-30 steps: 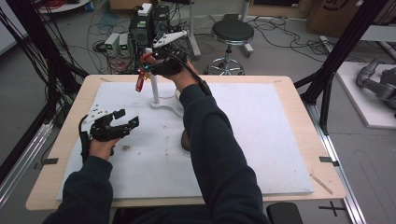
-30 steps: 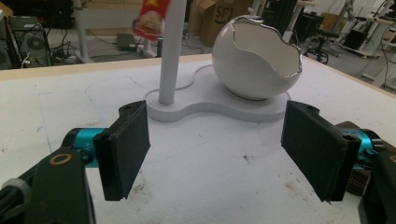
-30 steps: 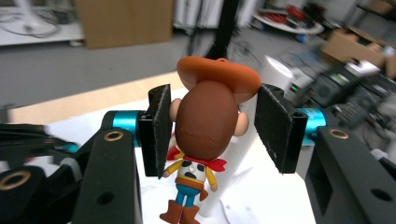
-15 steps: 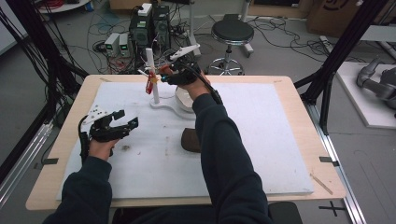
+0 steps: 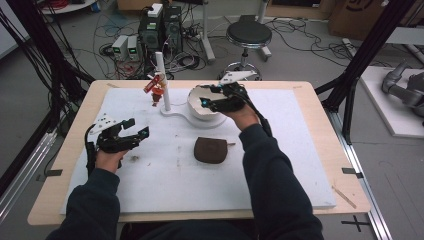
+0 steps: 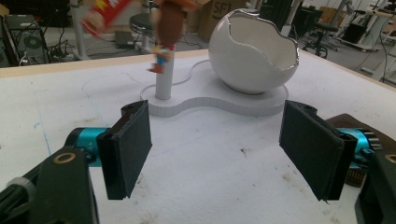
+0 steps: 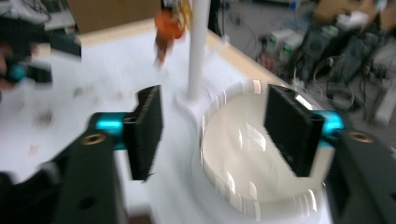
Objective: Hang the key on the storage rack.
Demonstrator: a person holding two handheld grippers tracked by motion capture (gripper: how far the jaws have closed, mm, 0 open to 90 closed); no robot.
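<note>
Nearest, the left gripper (image 5: 131, 134) waits open and empty, well left of the egg-shaped bowl (image 5: 200, 102). Beyond the brown pouch (image 5: 210, 149), the right gripper (image 5: 212, 97) has left the small figure (image 5: 156, 90) hanging on the post (image 5: 162, 80); its jaws have just been opening, empty, over the bowl.

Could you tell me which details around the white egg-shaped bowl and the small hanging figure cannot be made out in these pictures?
- Small hanging figure: blurred and cut off by the top edge in the left gripper view; smeared in the right gripper view.
- White egg-shaped bowl: the right gripper hides its inside in the high view.
- Dark brown pouch: too small in the high view to identify.
</note>
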